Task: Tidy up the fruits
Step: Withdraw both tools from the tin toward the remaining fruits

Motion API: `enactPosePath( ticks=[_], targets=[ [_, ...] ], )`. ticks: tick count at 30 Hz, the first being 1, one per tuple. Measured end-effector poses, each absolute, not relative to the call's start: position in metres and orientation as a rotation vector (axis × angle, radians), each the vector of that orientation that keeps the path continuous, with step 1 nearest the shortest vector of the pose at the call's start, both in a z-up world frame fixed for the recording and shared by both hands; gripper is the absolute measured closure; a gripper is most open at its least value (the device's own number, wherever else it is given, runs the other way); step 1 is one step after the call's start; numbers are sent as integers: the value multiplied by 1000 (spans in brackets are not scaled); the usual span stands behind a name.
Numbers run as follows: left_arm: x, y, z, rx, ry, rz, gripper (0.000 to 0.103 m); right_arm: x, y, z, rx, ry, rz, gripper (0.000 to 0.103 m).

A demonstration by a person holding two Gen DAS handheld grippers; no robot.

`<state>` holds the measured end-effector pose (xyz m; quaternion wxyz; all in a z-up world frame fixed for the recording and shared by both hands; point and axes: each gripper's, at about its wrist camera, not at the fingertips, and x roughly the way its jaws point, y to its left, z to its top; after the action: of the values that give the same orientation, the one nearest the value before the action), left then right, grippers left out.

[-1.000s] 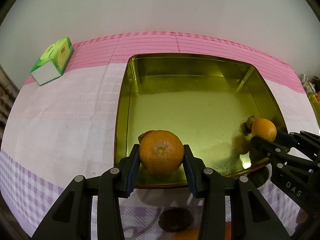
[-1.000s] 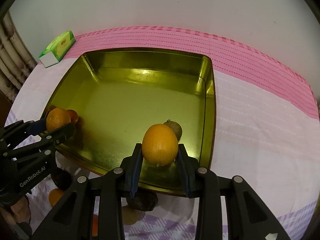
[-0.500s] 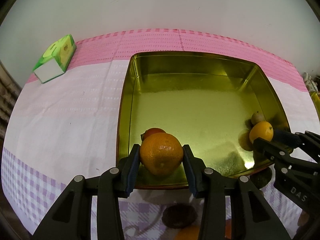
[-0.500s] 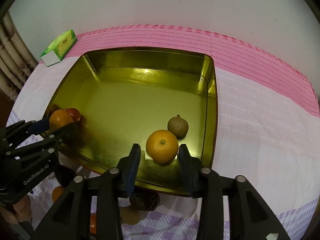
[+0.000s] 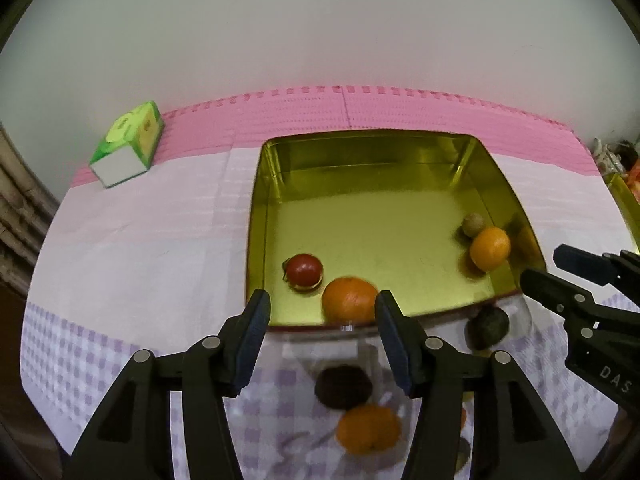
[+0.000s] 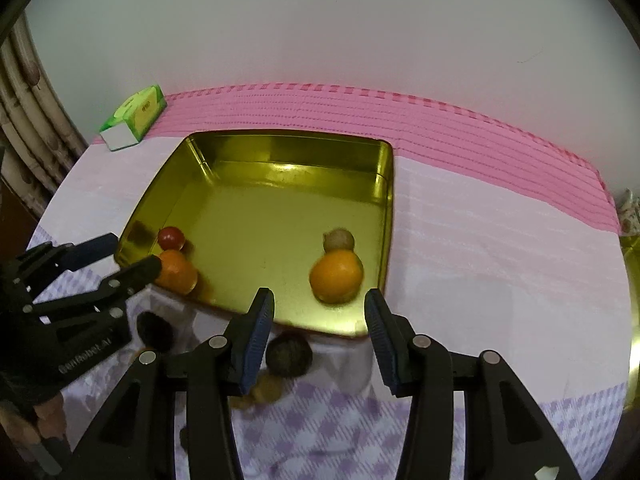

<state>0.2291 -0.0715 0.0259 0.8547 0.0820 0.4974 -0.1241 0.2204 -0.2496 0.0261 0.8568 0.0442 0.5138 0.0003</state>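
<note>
A gold square tray (image 5: pixel 360 148) (image 6: pixel 280 152) sits on the checked cloth. In it lie an orange (image 5: pixel 350 299) (image 6: pixel 176 271) and a red tomato (image 5: pixel 305 270) (image 6: pixel 171 237) at the near left, and a second orange (image 5: pixel 489 248) (image 6: pixel 337 276) with a small brown fruit (image 5: pixel 473 224) (image 6: pixel 339 239) at the near right. My left gripper (image 5: pixel 322 336) is open and empty just short of the tray's near rim. My right gripper (image 6: pixel 318 330) is open and empty, also in front of the rim.
On the cloth in front of the tray lie dark avocados (image 5: pixel 489 326) (image 5: pixel 343 386) (image 6: pixel 289 354), another orange (image 5: pixel 368 428) and small brownish fruits (image 6: pixel 264 392). A green tissue box (image 5: pixel 128 142) (image 6: pixel 135 117) stands at the far left by the wall. A second gold tray edge (image 6: pixel 632 280) shows at the right.
Both grippers have opened, let their oranges go into the tray, and drawn back and up from the near rim. The oranges now rest on the tray floor.
</note>
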Motion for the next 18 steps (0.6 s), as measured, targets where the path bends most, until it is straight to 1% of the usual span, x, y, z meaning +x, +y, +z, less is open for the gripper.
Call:
enactPosePath(
  ticks=[6, 14, 18],
  targets=[
    [194, -51, 26, 178, 1056, -232, 47, 180, -255, 19, 101, 1100, -16, 58],
    [147, -26, -6, 171, 1139, -198, 47, 134, -243, -11, 111, 1179, 6, 59],
    [130, -19, -15, 171, 1161, -184, 48, 117, -225, -17, 110, 1198, 43, 59]
  ],
)
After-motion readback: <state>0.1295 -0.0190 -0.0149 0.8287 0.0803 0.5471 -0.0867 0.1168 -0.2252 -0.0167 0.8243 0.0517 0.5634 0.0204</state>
